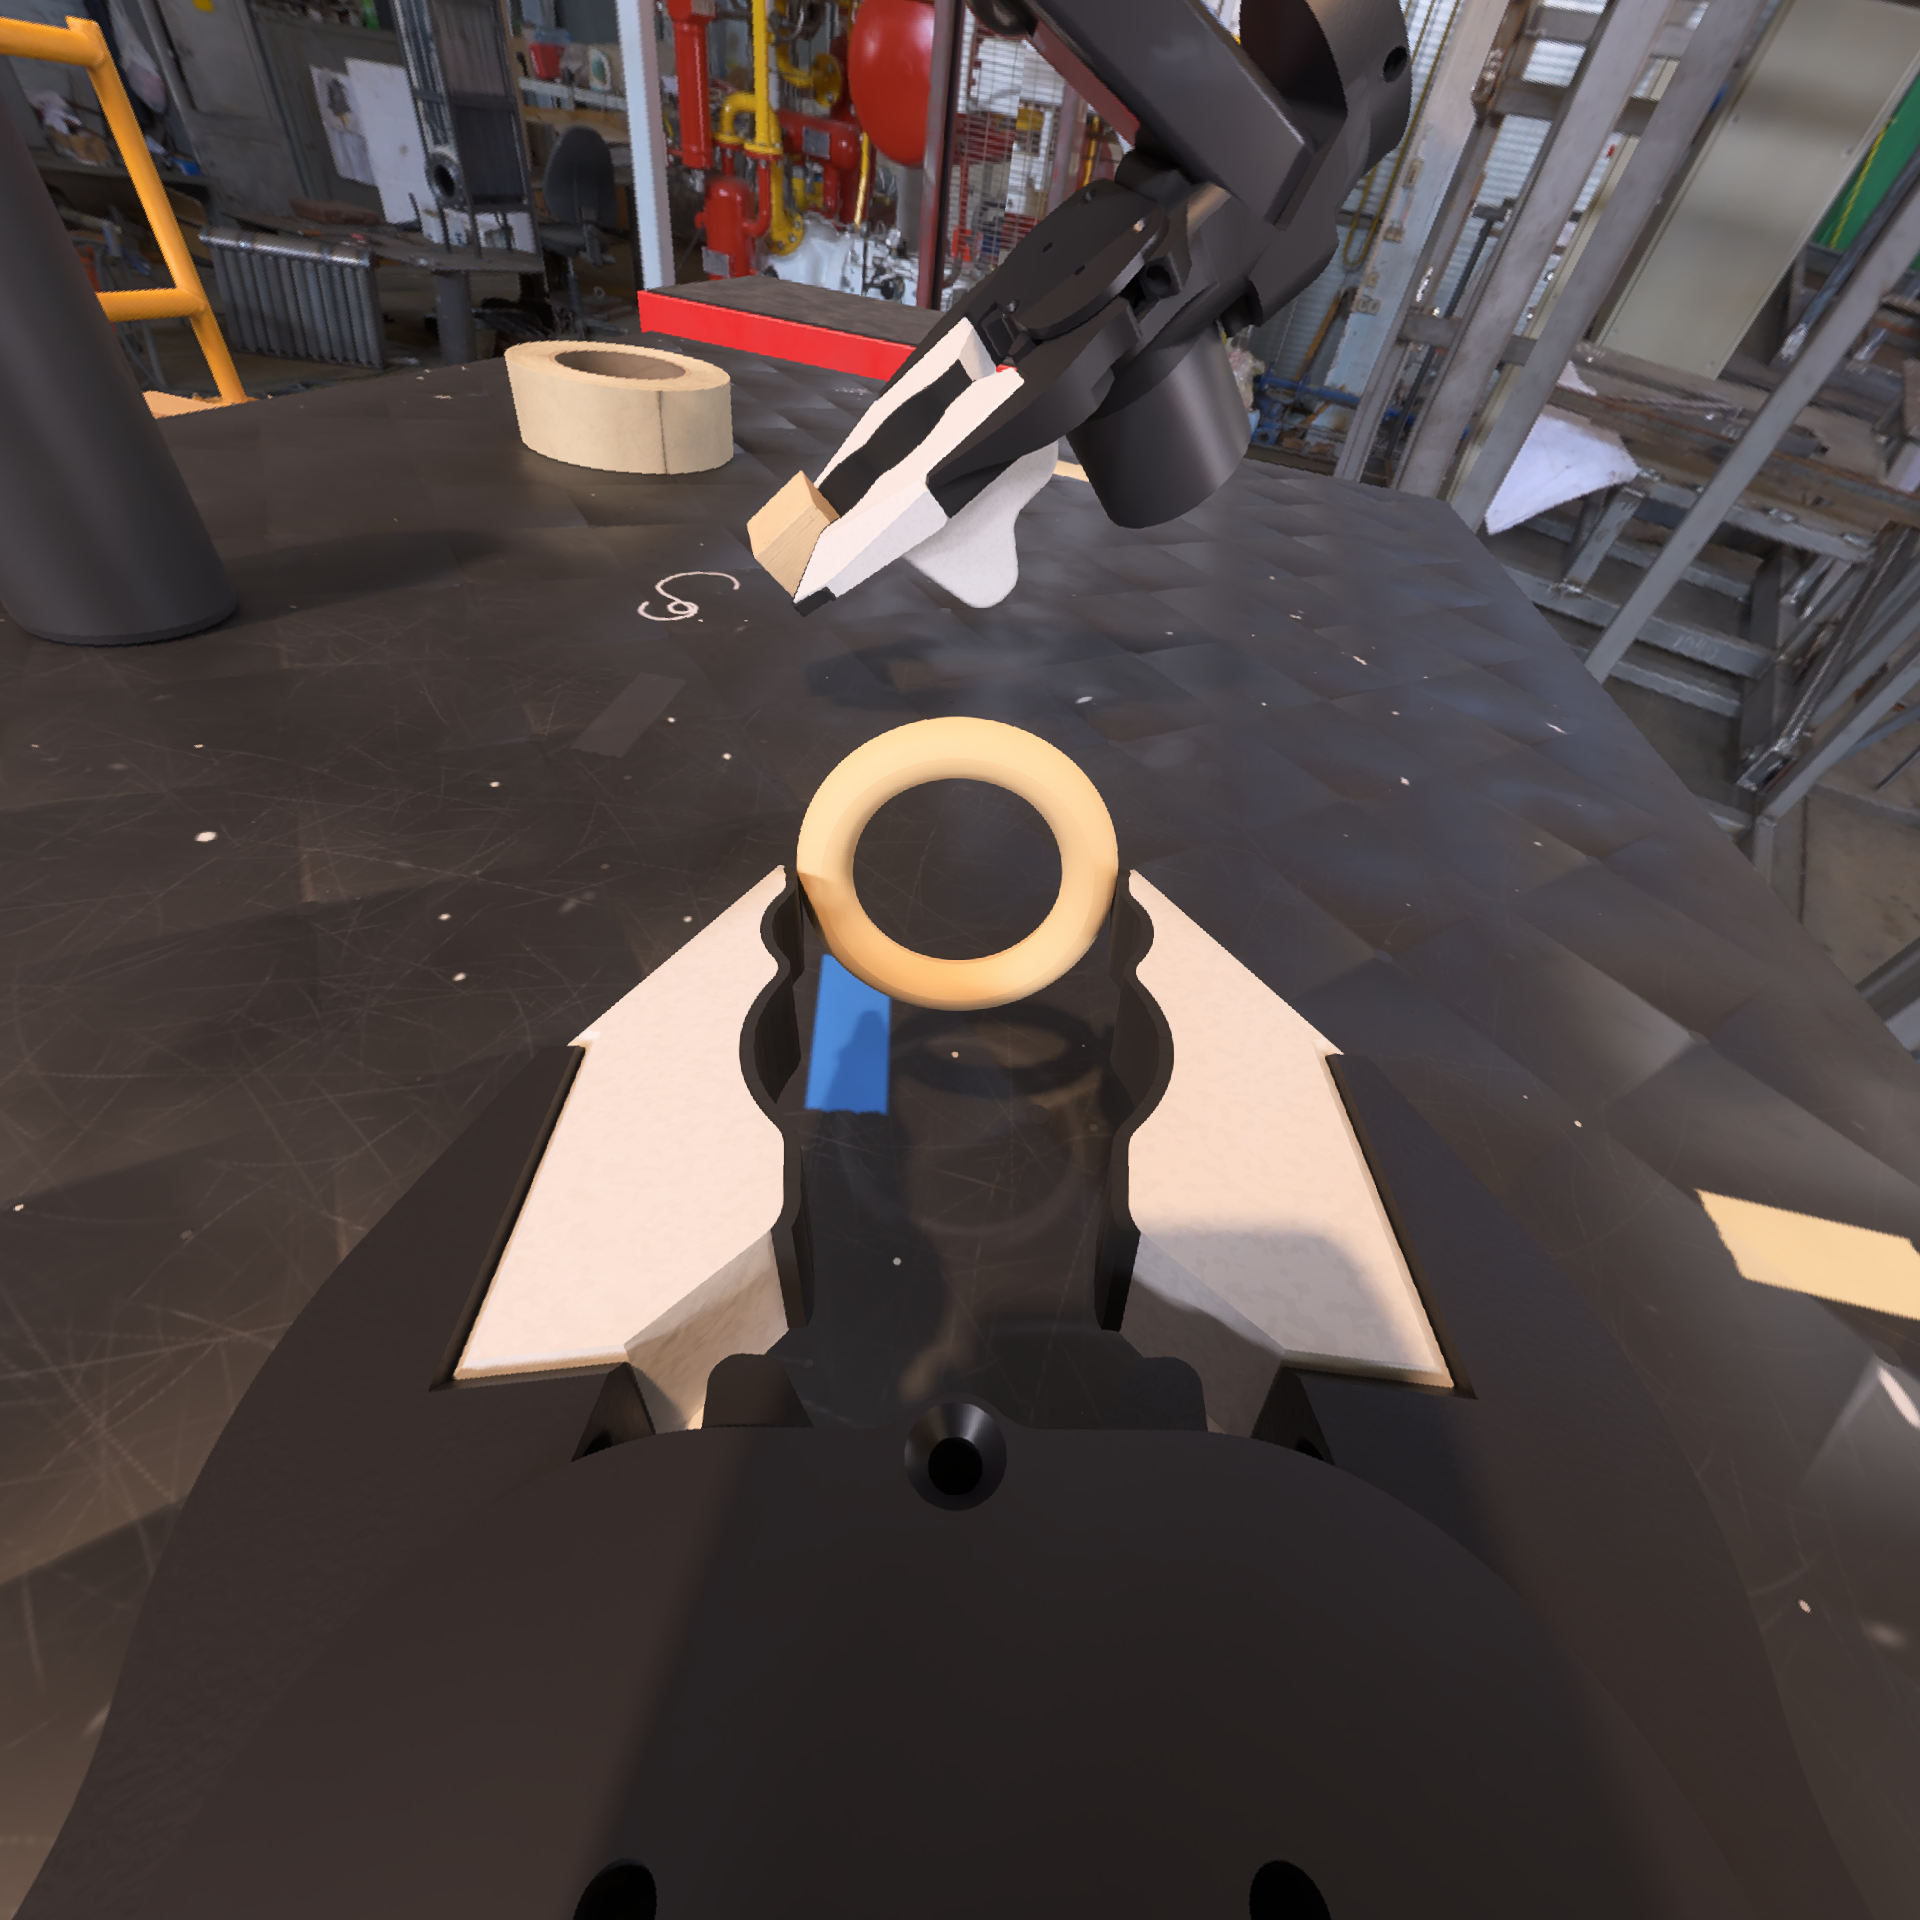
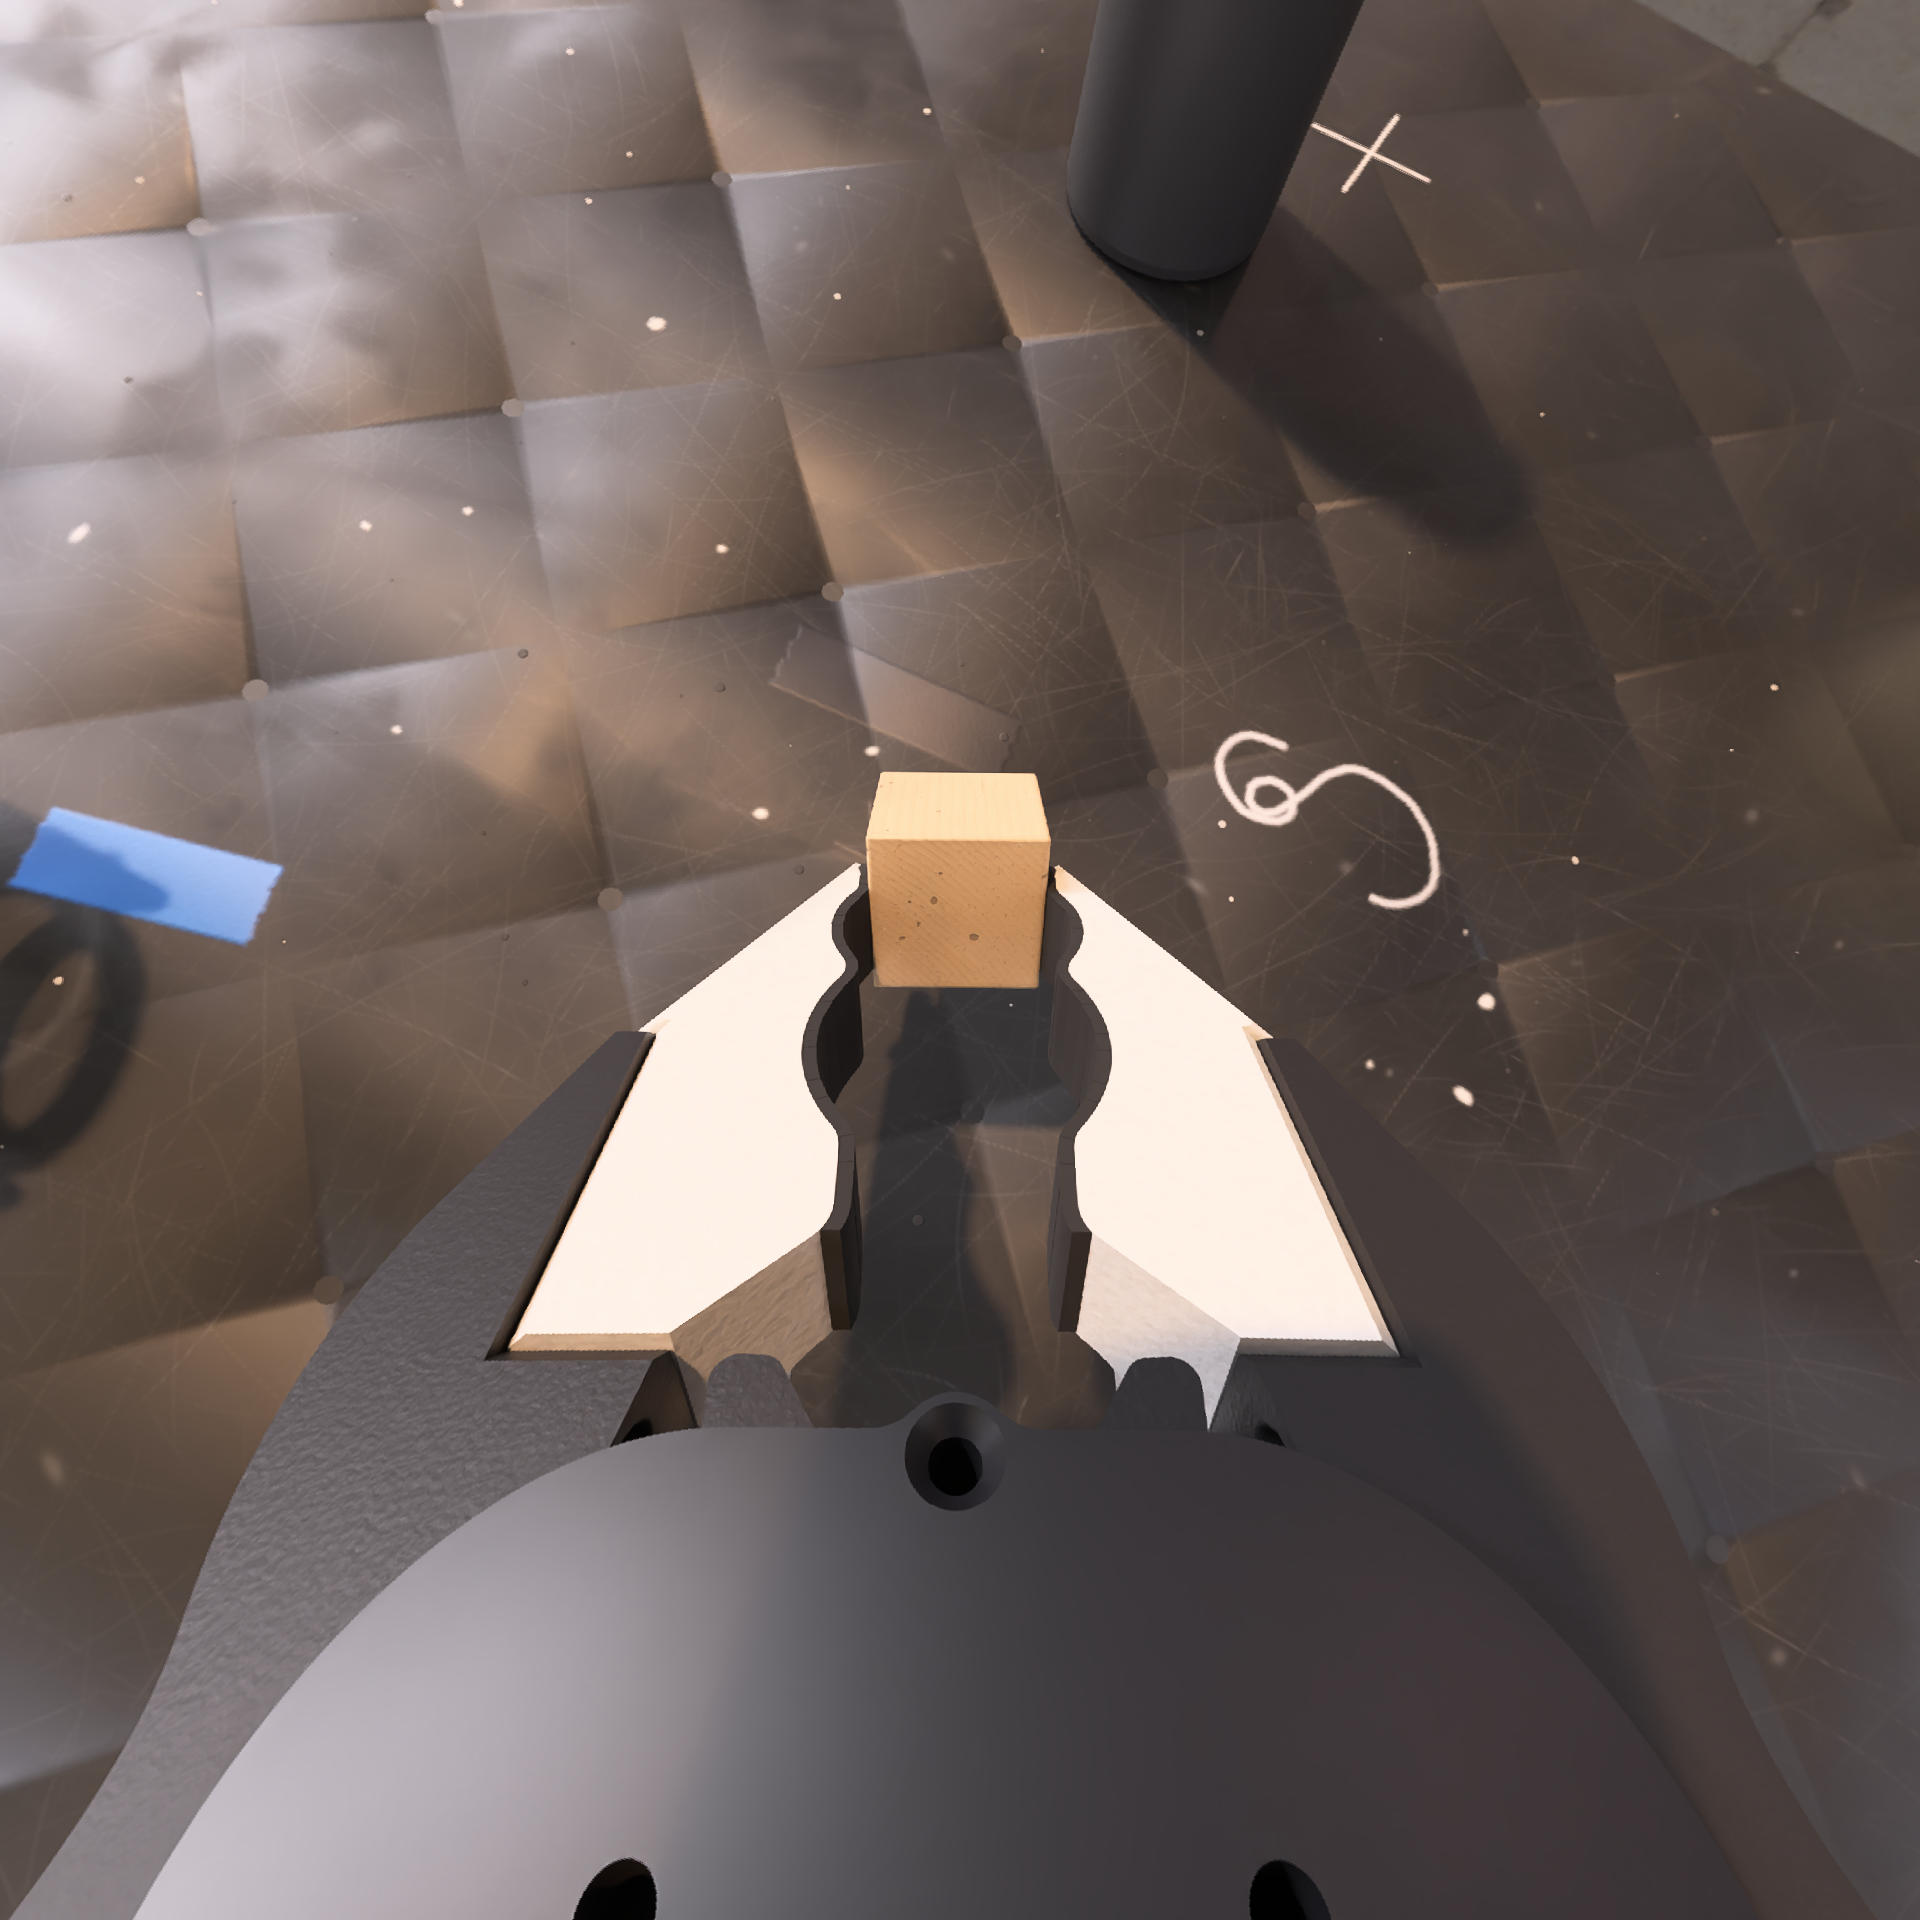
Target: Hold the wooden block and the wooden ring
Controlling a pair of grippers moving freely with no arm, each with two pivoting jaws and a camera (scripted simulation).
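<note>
Dark scratched metal worktable (image 1: 416, 935), tiled in faint squares, filling both views, with chalk scribbles on its top. Beyond its far edge, an industrial hall with red and yellow pipework (image 1: 748, 135) and a yellow railing (image 1: 145, 208).

On the table at far left of the left wrist view, a dark grey cone-shaped post (image 1: 83, 416); in the right wrist view, a dark cylinder (image 2: 1195, 135) standing near the top edge, throwing a long shadow.

Toward the far side of the table, a wide roll of beige tape (image 1: 618, 405) lying flat, well apart from both grippers.

Right gripper (image 1: 805, 551) seen from the left wrist view, tilted down toward the table and raised above it. Jaws drawn in partway, clamped on the wooden block (image 2: 956, 883) at the very fingertips; block lifted clear of the surface, its shadow on the table beneath.

Left gripper (image 1: 956, 883) in the foreground of its own view. Jaws fairly wide, closed only as far as the wooden ring (image 1: 956, 862) allows, fingertips pressing its left and right sides. Ring held upright, facing the camera, hole clear, off the table with its dark ring-shaped shadow below.

Under the ring, a short strip of blue tape (image 1: 847, 1039) stuck flat to the table; also at the left edge of the right wrist view (image 2: 145, 873).
</note>
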